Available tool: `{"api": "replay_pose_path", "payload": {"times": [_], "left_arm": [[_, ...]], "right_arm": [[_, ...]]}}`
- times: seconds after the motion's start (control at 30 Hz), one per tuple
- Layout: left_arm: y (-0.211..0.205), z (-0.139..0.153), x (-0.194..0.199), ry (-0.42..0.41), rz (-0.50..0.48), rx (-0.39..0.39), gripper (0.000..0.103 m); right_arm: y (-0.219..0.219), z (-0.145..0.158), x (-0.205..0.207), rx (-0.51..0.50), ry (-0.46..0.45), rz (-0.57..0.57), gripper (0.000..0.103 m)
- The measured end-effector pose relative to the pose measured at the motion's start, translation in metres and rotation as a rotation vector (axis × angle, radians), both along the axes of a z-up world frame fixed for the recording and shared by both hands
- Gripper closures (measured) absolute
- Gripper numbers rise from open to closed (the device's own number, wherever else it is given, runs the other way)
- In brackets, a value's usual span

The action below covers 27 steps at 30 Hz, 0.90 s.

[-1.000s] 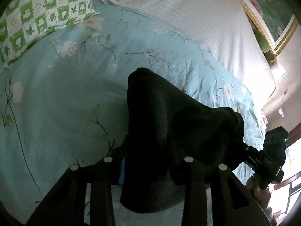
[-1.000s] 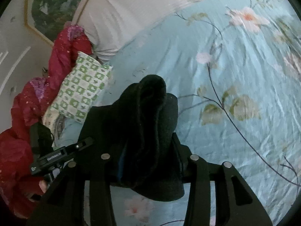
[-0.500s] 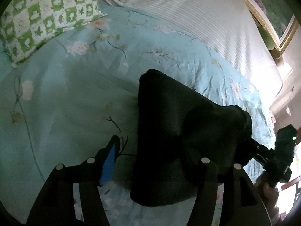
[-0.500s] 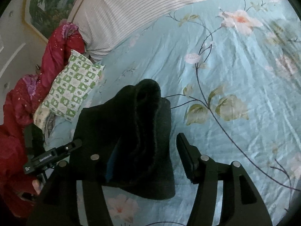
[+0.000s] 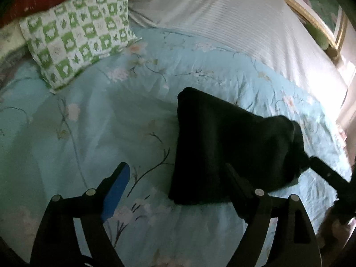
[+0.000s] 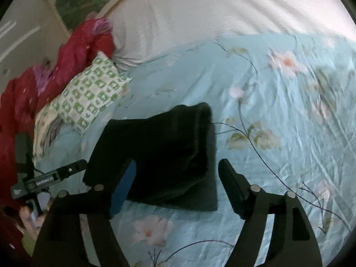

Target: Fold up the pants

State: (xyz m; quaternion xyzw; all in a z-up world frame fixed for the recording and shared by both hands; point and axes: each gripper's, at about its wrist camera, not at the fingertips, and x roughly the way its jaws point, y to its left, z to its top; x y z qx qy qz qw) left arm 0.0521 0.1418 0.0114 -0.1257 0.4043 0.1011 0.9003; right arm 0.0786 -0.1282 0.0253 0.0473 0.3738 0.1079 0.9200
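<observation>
The left hand-held gripper (image 5: 175, 173) hangs with its fingers spread wide, gripping nothing; its right finger overlaps the near edge of the folded black pants (image 5: 227, 149). The right hand-held gripper (image 6: 178, 173) is likewise spread, its blue-padded left finger in front of the pants (image 6: 164, 153). The pants lie folded on the pale blue floral bedspread (image 6: 278, 122), near a green checked pillow (image 5: 75, 35)
</observation>
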Motion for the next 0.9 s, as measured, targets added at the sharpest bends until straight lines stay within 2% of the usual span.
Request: {"api": "replay_pose_path", "payload": {"times": [0.17,0.5,0.7,0.9], "left_arm": [[-0.006,0.004,-0.015,-0.013,0.012,0.022,0.019],[-0.035,0.013,-0.035,-0.055,0.002,0.163,0.017],[-0.049,0.009,-0.042,-0.037,-0.019,0.207,0.017],[-0.052,0.01,-0.048,-0.059,-0.04,0.211,0.016]], "right_arm": [[0.015,0.007,-0.015,-0.059,-0.04,0.034,0.017],[0.043,0.005,-0.039,-0.189,-0.102,0.085,0.007],[0.05,-0.003,-0.048,-0.213,-0.105,0.114,0.006],[0.058,-0.007,-0.055,-0.215,-0.105,0.154,0.003]]}}
